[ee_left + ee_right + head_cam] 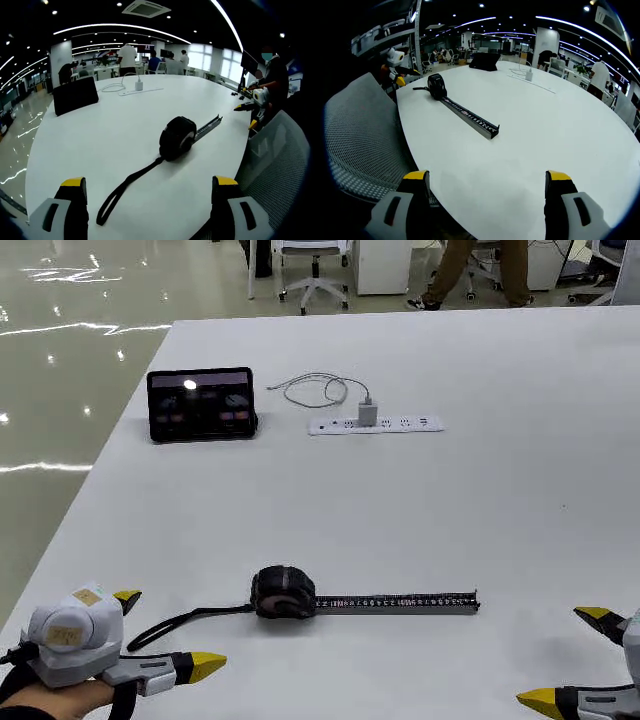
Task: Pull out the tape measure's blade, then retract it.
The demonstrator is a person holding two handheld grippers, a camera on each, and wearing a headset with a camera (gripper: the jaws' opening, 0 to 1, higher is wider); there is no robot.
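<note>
While my left gripper (169, 630) and right gripper (562, 657) hung wide and empty, the black round-cased tape measure (283, 592) lay by the near edge of the white table (480, 500), dark blade (398, 603) out; retraction remained, I judged.

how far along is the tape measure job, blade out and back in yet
The pull-out looks done: the blade lies extended from the tape measure across the table. Nothing is in hand: the left gripper and right gripper are both open and sit apart from the tape at either end. Retracting the blade is left to do.
</note>
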